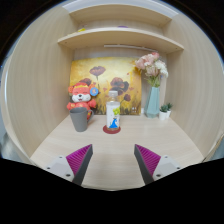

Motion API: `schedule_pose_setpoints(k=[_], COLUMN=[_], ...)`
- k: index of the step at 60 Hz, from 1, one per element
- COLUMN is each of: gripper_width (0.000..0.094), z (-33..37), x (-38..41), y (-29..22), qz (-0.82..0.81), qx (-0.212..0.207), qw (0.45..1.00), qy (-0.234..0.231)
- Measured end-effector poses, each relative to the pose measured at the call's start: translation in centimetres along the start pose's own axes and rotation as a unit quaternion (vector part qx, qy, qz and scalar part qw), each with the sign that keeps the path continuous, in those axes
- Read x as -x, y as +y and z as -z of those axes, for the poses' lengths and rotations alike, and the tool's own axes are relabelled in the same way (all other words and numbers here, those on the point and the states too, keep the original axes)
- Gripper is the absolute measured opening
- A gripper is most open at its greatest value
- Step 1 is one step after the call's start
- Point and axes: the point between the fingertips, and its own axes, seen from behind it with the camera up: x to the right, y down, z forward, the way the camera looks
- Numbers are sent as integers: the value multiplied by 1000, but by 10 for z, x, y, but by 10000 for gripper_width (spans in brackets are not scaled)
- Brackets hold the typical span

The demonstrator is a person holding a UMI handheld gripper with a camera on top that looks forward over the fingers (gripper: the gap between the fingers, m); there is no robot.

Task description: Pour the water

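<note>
Gripper view looks forward over a pale wooden desk set in a matching alcove, with a curved shelf across the upper part of the back wall. The gripper hovers above the near part of the desk with its two fingers spread wide and nothing between them; the magenta pads face each other across bare wood. Well beyond the fingers, at the far side of the desk, stands a clear bottle with an orange and yellow label, upright on a small red coaster, roughly in line with the gap between the fingers. Just left of it is a grey cup, and behind that cup sits an orange and white plush toy. A painted picture in warm yellow tones leans against the back wall behind them. To the right of the bottle stands a tall pale blue vase holding pinkish flowers, and a small green plant in a white pot sits further right, near the side wall.
</note>
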Motion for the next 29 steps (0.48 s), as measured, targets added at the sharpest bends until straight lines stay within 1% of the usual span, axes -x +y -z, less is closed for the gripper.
schedule_pose_setpoints(k=[4,14,23,29], gripper_width=[861,862,857,854], z=[12,39,57,65], x=[-4,-24,-33,-42], y=[-14,-48,-69,-77], qz=[-6,-13,-22,-24], qx=[-14,-51,-82,-92], qw=[1000,998,996,995], qy=[-2,19,26,37])
